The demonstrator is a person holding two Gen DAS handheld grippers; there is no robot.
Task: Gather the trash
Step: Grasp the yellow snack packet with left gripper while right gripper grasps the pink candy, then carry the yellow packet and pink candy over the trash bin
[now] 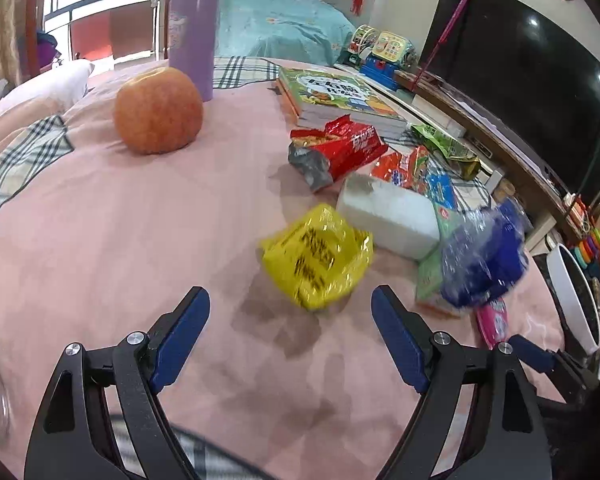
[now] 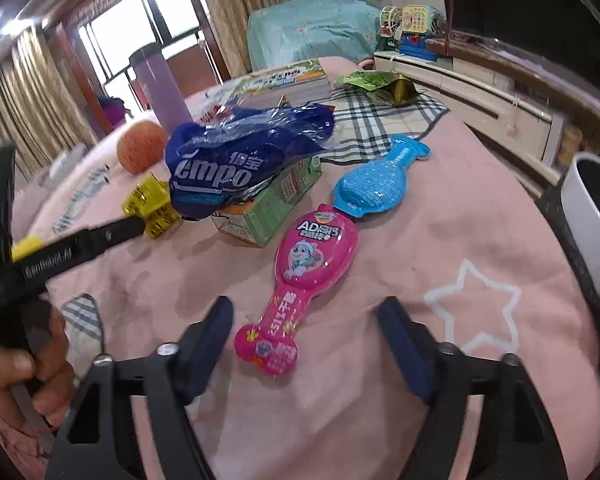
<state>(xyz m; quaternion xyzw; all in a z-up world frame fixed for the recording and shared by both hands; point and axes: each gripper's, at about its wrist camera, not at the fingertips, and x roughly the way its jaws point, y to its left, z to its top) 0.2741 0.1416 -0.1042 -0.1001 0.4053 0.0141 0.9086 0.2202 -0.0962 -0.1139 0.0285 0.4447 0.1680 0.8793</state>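
Trash lies on a pink bedspread [image 1: 140,240]. My left gripper [image 1: 290,308] is open and empty, just short of a crumpled yellow wrapper [image 1: 320,256], which also shows in the right wrist view [image 2: 150,204]. Beyond it lie a red snack wrapper [image 1: 336,152], a white block [image 1: 388,216] and a blue plastic bag [image 1: 484,256]. My right gripper [image 2: 306,320] is open and empty around the lower end of a pink blister pack [image 2: 300,280]. A blue blister pack [image 2: 376,184] lies past it. The blue bag [image 2: 240,160] rests on a green carton [image 2: 276,204].
A white bin [image 2: 592,232] stands off the bed's right edge. An apple [image 1: 158,110], a purple flask [image 1: 192,32] and books [image 1: 332,96] sit further back. A green foil bag [image 2: 380,84] lies near the TV cabinet [image 2: 480,96]. The left gripper's tool [image 2: 60,256] enters at left.
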